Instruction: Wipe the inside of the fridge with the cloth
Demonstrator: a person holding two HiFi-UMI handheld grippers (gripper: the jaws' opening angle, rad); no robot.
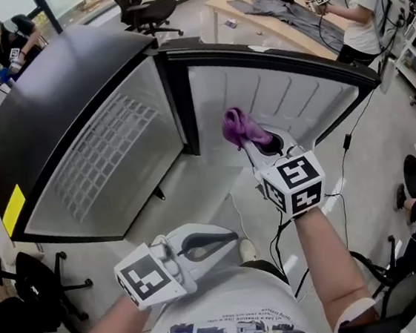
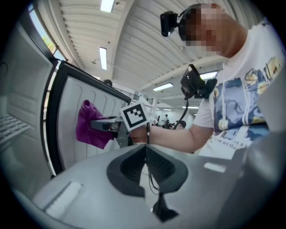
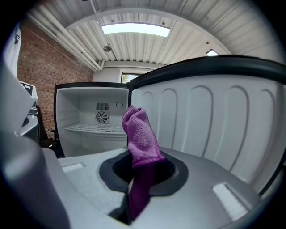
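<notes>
Fridge (image 1: 58,93) stands open, black outside and white inside, with the door (image 1: 301,95) swung out to the right and its ribbed white liner facing the camera. The right gripper (image 1: 249,144) is clamped on the purple cloth (image 1: 238,126); in the right gripper view the cloth sits pinched between the jaws, its bunched top sticking up past the tips and a darker tail hanging down in the slot. The cloth is held up in front of the door liner, near the door's hinge edge and just beside the black frame between door and cavity; cannot tell if it touches the liner. It is outside the cavity, well apart from the wire shelf (image 1: 105,147). The right gripper view shows the shelf running across the cavity and a round fan (image 3: 102,117) on the back wall above it. The left gripper (image 1: 228,237) is low by the person's torso, well apart from the fridge, its jaws closed together at the tips with nothing between them. A yellow sticker (image 1: 14,209) sits on the fridge's left front edge. Behind are an office chair (image 1: 143,10), a table (image 1: 264,2) with dark fabric at the top right, and other people at both top corners
</notes>
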